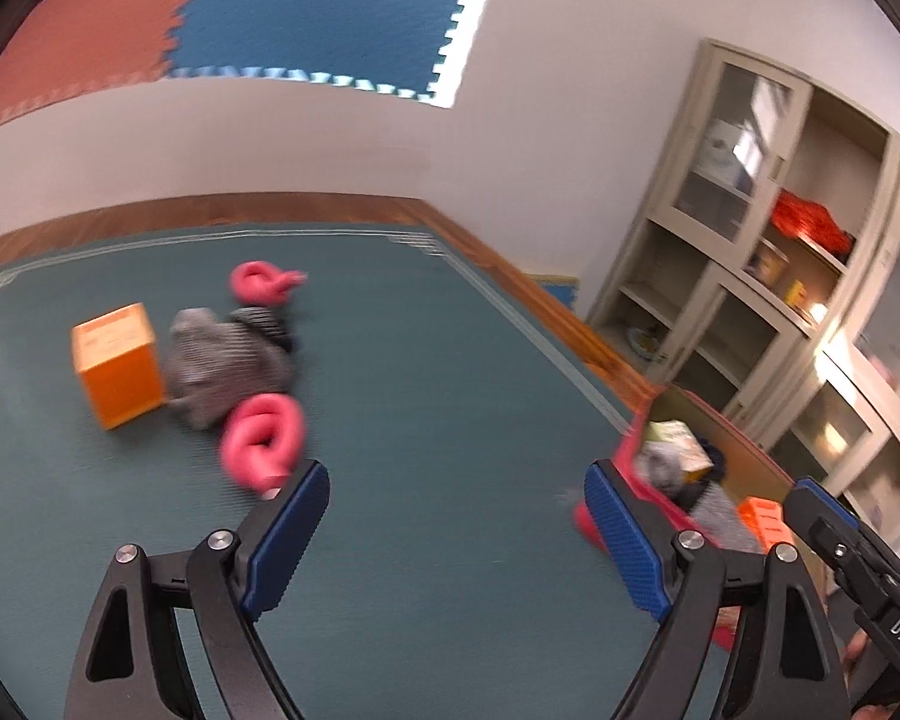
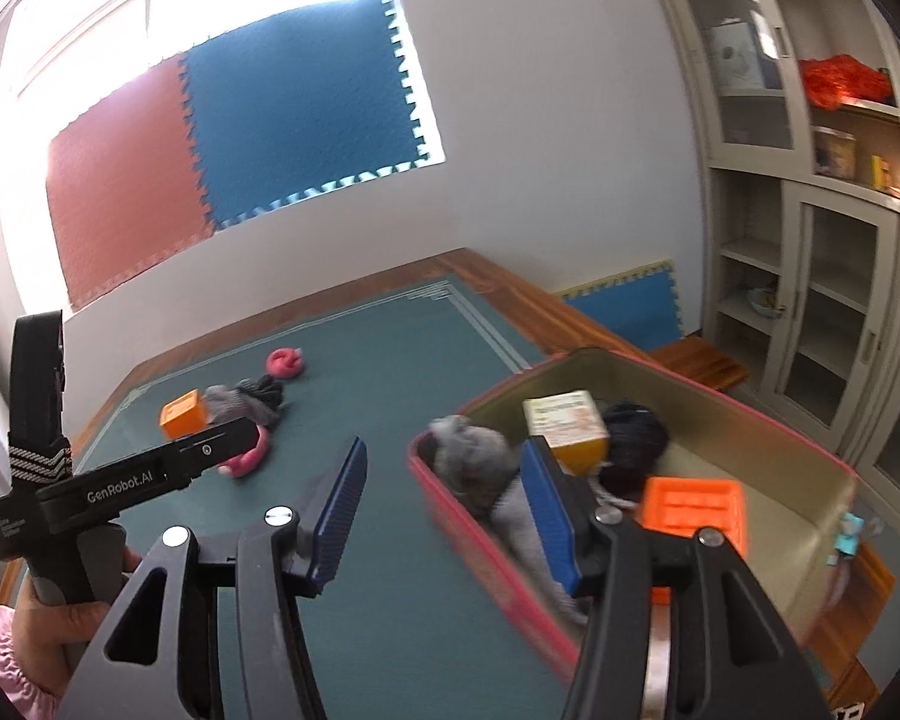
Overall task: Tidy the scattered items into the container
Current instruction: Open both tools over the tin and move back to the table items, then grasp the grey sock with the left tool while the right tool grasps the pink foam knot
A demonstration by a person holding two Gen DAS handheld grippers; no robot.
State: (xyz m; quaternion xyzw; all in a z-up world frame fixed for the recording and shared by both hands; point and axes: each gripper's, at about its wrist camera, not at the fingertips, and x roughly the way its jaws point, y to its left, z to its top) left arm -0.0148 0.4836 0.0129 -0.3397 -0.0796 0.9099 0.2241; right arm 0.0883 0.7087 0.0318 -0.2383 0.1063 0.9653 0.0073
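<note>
Left wrist view shows your left gripper (image 1: pixel 456 516) with its fingers spread wide and nothing between them, facing the items on the green mat (image 1: pixel 420 360): an orange box (image 1: pixel 117 366), a grey striped cloth (image 1: pixel 228 366) touching it, a pink foam ring (image 1: pixel 264 438) nearest you, and a second pink ring (image 1: pixel 261 282) beyond. Right wrist view shows your right gripper (image 2: pixel 444 516) likewise wide and empty, at the near wall of the red-rimmed container (image 2: pixel 486 546), which already holds a grey cloth (image 2: pixel 474 462), a white-and-yellow box (image 2: pixel 567 420), a dark bundle (image 2: pixel 636 438) and an orange box (image 2: pixel 693 504). By my judgement the tidying is partly done, with four items outside. Your next move calls for reaching the near pink ring, centring it between the left fingers, and closing gently because foam compresses. Blur obscures finer detail.
</note>
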